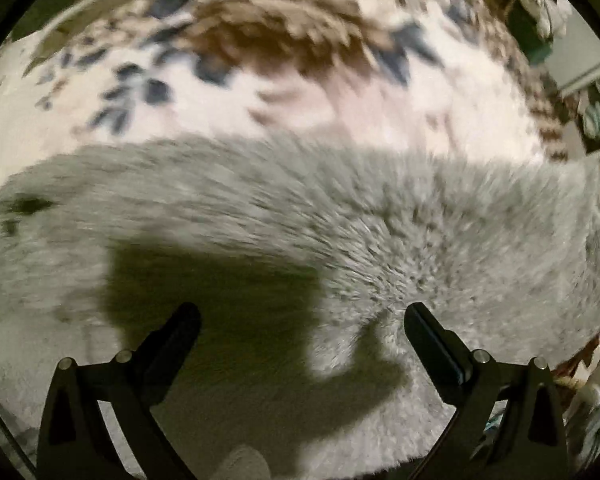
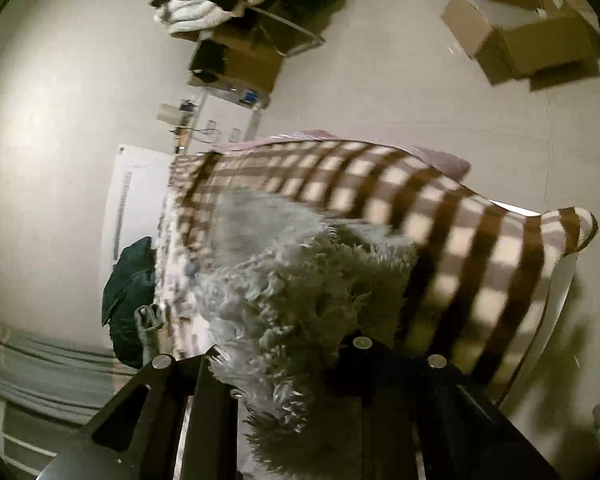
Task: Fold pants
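Observation:
The pants are grey and fluffy. In the left wrist view the pants (image 1: 340,208) lie spread across a patterned blanket (image 1: 284,64). My left gripper (image 1: 302,320) is open and empty just above them, its shadow on the fabric. In the right wrist view my right gripper (image 2: 276,364) is shut on a bunch of the pants (image 2: 300,292), which hang lifted between its fingers above the bed.
A brown-and-cream checked blanket (image 2: 440,232) covers the bed behind the lifted fabric. A cardboard box (image 2: 524,28) stands on the floor at top right. A table with clothes and a box (image 2: 236,36) stands at top centre. A dark green bag (image 2: 128,276) sits at left.

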Tool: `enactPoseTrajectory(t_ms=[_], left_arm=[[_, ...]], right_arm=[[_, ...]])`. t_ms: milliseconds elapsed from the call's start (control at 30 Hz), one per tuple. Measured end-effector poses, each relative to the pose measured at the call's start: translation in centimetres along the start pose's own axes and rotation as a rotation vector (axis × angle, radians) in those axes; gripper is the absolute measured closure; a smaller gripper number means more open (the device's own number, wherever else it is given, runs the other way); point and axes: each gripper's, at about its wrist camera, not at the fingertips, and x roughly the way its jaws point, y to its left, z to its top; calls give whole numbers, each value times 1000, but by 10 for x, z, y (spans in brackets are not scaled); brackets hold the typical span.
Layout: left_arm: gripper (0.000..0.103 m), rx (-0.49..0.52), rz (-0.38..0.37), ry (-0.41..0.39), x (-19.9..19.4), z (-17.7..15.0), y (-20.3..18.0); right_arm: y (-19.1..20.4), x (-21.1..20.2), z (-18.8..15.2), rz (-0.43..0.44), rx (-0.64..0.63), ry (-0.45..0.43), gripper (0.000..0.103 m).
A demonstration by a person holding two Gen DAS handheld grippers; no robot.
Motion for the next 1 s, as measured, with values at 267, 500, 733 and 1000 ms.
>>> enactPoseTrajectory(t_ms=[267,500,733,1000], left_arm=[[0,-111,-61,-102,-84,-22,89],[0,-255,-34,-144,-124,-64,190],[0,-343,44,-113,-121,-104,277],[0,-336,29,-126,-132,-107,287]], right_arm=[[144,-27,-80,66,-279,73,84],[232,11,-241,91,-559,309,84],[226,85,-413,1,-805,659,83],[223,84,-430,2,-770,870,25]])
